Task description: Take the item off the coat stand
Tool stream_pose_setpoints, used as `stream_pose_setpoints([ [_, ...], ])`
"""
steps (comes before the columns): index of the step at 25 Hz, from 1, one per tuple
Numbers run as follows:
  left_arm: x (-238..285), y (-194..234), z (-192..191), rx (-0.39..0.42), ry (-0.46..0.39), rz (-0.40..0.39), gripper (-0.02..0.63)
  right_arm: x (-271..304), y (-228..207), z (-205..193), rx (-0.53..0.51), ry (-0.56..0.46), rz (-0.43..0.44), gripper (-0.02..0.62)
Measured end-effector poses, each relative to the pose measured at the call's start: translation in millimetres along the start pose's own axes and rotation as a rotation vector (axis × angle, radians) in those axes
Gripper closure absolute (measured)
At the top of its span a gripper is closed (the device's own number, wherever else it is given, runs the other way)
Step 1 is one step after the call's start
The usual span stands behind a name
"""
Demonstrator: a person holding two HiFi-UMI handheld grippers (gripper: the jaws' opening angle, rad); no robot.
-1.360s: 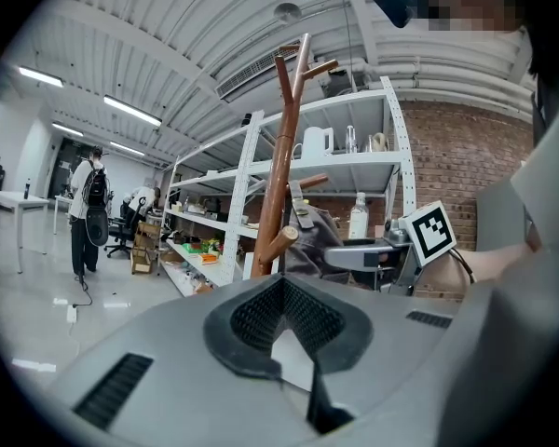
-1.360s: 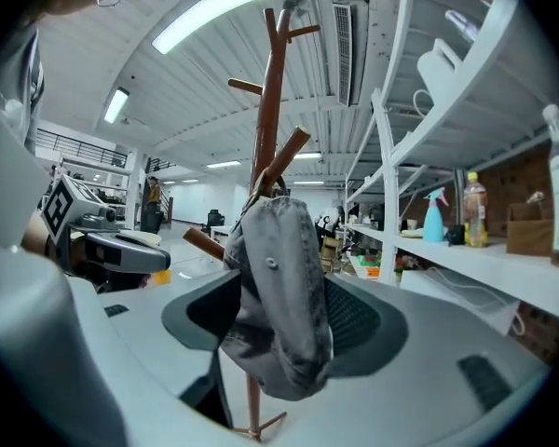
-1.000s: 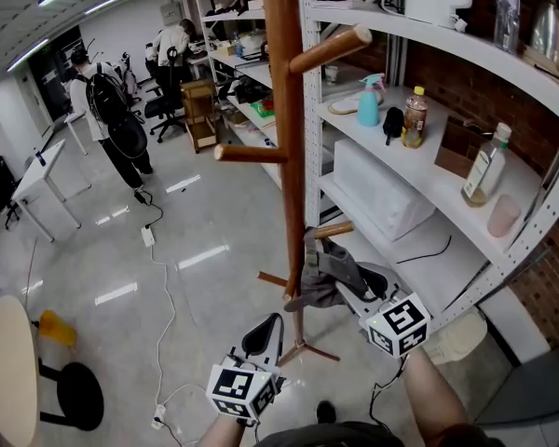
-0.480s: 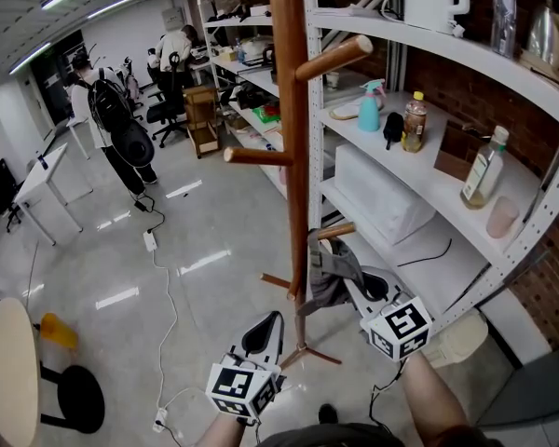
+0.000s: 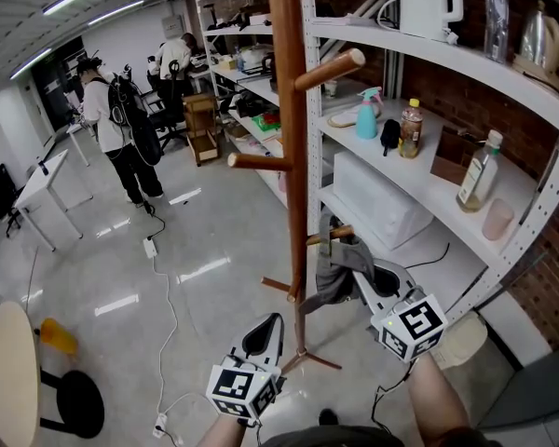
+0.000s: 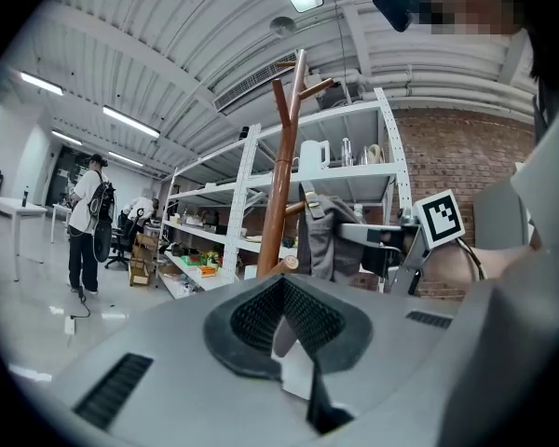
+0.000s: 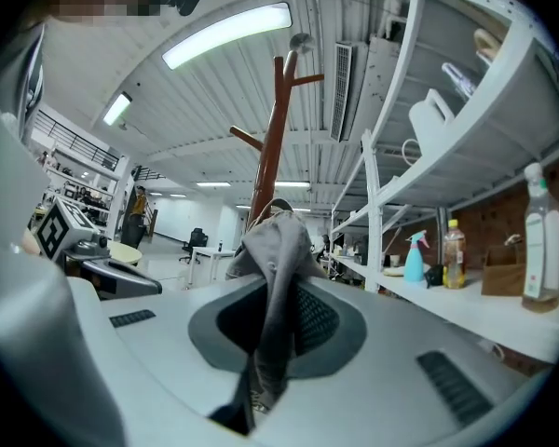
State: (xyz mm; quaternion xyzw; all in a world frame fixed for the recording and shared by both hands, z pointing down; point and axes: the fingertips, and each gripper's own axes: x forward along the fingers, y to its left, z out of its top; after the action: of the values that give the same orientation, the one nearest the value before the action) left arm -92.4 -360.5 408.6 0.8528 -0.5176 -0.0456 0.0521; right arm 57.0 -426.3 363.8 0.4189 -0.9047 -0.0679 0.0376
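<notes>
Head view puts the coat stand (image 5: 296, 156) dead centre, with the white shelf rack (image 5: 429, 73) off at 2 o'clock. The grey fabric item (image 5: 338, 270) hangs on the low peg (image 5: 328, 237), at 5 o'clock from the pole. The right tool (image 5: 361, 282) has just been closing its jaws and now pinches that fabric between the pads. The left tool (image 5: 268, 327) sits at 6 o'clock, jaws together and empty. The smart play, I'd say, is to raise the fabric until it clears the peg tip, then draw it outward without yanking, or the stand may rock.
</notes>
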Motion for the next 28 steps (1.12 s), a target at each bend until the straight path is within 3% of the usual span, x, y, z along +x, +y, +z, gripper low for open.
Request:
stream_pose_setpoints([
  [6, -4.3, -1.9, 1.3, -0.003, -0.006, -0.005, 0.6, -16.3, -13.2, 18.5, 0.002, -0.041, -0.048, 0.563],
  [16, -13.9, -18.4, -3.9, -0.001, 0.006, -0.036, 0.6, -44.7, -14.3, 2.2, 0.024, -0.011, -0.096, 0.563],
  [28, -54.7, -38.2, -10.9, -0.007, 0.024, -0.073, 0.6, -82.8, 21.6, -4.6, 0.033, 0.023, -0.129, 0.563],
])
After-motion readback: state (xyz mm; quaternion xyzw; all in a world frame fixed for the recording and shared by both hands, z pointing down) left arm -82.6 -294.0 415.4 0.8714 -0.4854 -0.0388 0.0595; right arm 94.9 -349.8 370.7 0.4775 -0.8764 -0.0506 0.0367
